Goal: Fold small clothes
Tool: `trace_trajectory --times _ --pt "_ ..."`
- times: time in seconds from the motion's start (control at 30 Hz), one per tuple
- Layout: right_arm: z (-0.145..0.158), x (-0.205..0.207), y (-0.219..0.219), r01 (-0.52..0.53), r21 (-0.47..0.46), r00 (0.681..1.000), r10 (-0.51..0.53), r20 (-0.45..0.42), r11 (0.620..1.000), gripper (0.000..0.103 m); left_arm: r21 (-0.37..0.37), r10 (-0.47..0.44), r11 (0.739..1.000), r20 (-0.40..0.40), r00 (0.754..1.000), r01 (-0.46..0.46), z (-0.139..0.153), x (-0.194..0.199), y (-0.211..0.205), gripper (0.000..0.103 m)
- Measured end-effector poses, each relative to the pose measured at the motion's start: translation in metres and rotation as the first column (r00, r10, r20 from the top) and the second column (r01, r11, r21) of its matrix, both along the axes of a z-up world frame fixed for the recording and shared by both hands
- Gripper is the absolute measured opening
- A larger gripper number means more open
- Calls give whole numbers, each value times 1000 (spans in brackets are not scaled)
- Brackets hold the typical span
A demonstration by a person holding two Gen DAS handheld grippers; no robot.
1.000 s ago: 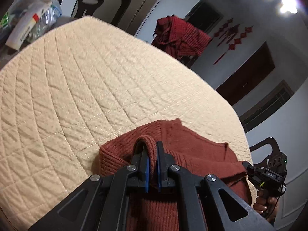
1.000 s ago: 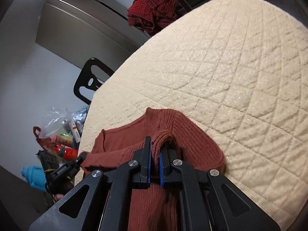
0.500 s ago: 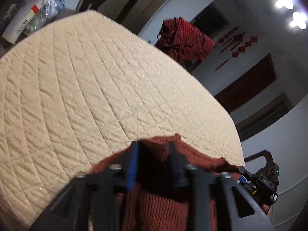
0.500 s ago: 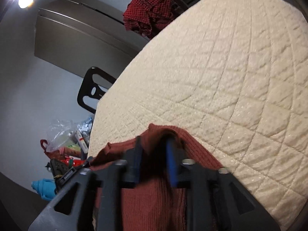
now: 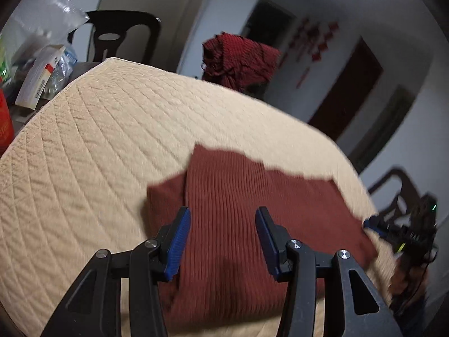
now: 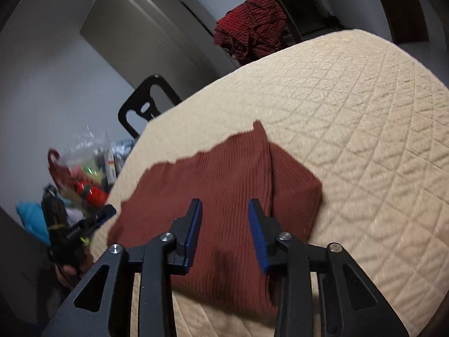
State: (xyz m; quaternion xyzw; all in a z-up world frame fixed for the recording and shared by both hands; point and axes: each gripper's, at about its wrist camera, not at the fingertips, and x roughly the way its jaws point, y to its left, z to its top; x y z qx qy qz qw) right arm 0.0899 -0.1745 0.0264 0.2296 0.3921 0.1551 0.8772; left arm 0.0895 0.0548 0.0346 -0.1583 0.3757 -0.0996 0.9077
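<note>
Rust knit garment point(image 5: 252, 219) lies folded near the quilted table's point(image 5: 98, 140) front edge. Left gripper point(image 5: 221, 241) widening, right gripper point(image 6: 224, 236) narrowing, both empty; a low-dipping pad could snag the fold.

- Left gripper point(image 5: 223, 234) hangs above the sweater point(image 5: 252, 224), jaws opening, nothing pinched between them.
- The rust-red sweater lies folded flat on the quilt point(image 5: 98, 154).
- Right gripper point(image 5: 373, 221) sits blurred at the sweater's right edge.
- A chair point(image 5: 118, 36) stands behind the quilt.
</note>
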Motion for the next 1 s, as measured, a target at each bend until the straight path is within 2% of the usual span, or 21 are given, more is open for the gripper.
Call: trace_trajectory --times 0.07,0.1,0.13,0.17,0.33,0.43,0.5,0.63,0.77,0.87,1.0 --pt "-11 -8 2 -8 -61 1000 7 -25 998 27 52 -9 999 -27 1000 11 -11 -8 -2 51" --pt "-19 -9 1 -7 -105 999 2 -50 994 10 87 2 996 -51 999 3 -18 -9 -3 50" --pt "-21 -12 -1 3 -133 999 -8 -41 991 3 121 9 993 -61 998 -1 -23 -10 -4 43" --pt "-21 -14 -4 4 -140 999 -9 -34 990 2 116 11 993 -56 998 -4 -22 -10 -3 43" --pt "-1 -23 8 28 -247 1000 -30 -3 969 2 157 30 987 -43 999 -23 -9 -22 -6 43" --pt "9 -30 32 -23 -253 999 33 37 967 5 201 -5 980 1 1000 5 3 -36 -28 43" --pt "10 -30 53 -79 -247 995 93 44 966 5 195 -47 980 14 999 43 8 -41 -48 43" --pt "-5 -23 84 -170 -265 984 177 6 949 5 223 -134 966 10 991 128 5 -43 -90 43" --pt "-20 -18 83 -170 -291 985 168 -34 941 5 343 -52 938 18 999 42 0 -39 -91 43" --pt "-18 -23 68 -135 -281 991 134 -24 950 5 333 12 943 -27 1000 -3 -12 -38 -66 43" --pt "-19 -30 42 -91 -220 996 86 -31 971 5 316 12 949 -27 1000 -3 -15 -48 -60 43"
